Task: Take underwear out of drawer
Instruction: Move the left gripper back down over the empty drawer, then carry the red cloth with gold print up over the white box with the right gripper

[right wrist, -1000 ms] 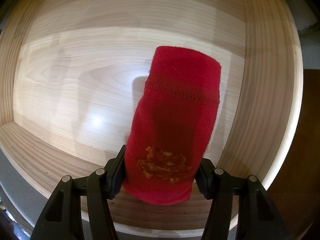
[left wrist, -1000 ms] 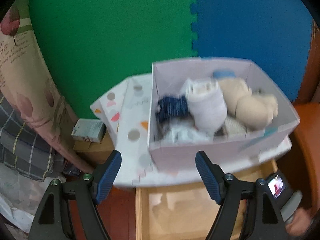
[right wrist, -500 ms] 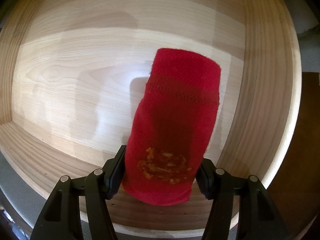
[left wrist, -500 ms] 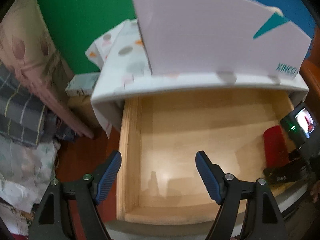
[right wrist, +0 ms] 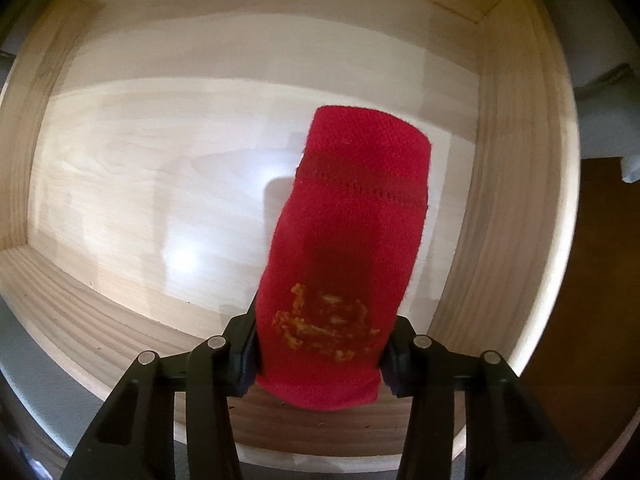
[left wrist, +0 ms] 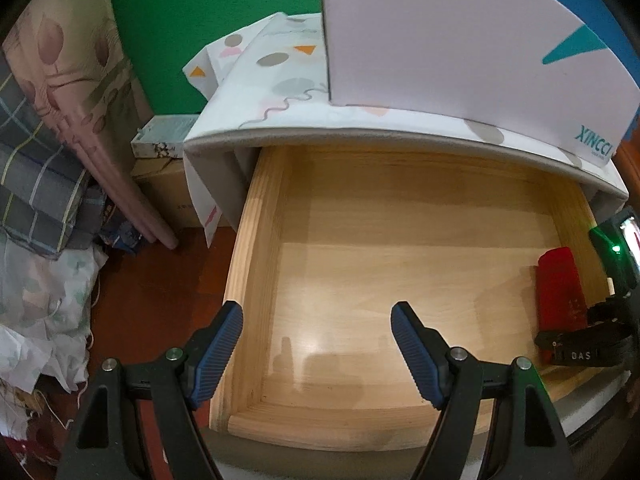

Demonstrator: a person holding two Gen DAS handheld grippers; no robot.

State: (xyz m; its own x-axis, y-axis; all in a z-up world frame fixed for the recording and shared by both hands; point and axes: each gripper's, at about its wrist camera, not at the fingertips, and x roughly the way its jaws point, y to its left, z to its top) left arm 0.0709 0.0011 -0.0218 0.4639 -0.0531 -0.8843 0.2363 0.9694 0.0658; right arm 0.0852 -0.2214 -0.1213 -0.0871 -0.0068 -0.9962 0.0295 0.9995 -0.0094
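Closest in the right wrist view is the right gripper [right wrist: 318,354]. Its black jaws are closing, one on each side of a red rolled underwear [right wrist: 348,256]. The pads touch the cloth on both sides and squeeze the near end of the roll. That end has a yellow pattern on it. The roll points away from the gripper, and its far end lies on the floor of the wooden drawer [right wrist: 140,184], close to the right wall.

Closest in the left wrist view is the left gripper [left wrist: 318,354]. Its jaws stand wide open, with blue ribbed pads [left wrist: 218,350], and nothing is between them. It hangs over the near left part of the same drawer [left wrist: 256,240]. The drawer is pulled out, and its floor is bare wood apart from the roll. The red underwear [left wrist: 558,290] shows here at the right side of the drawer, with the right gripper [left wrist: 576,350] at its near end.

Past the drawer, a pad with a spotted cloth [left wrist: 280,76] lies over the top of the chest. A white box [left wrist: 440,32] with a teal triangle and teal letters stands on that cloth.

On the left, a small box [left wrist: 166,140] sits on a brown carton beside the chest. Folded bedding [left wrist: 48,152] and crumpled cloth are piled on the dark red floor [left wrist: 148,300]. At the very back is a green wall mat [left wrist: 200,12], with a blue one beside it.
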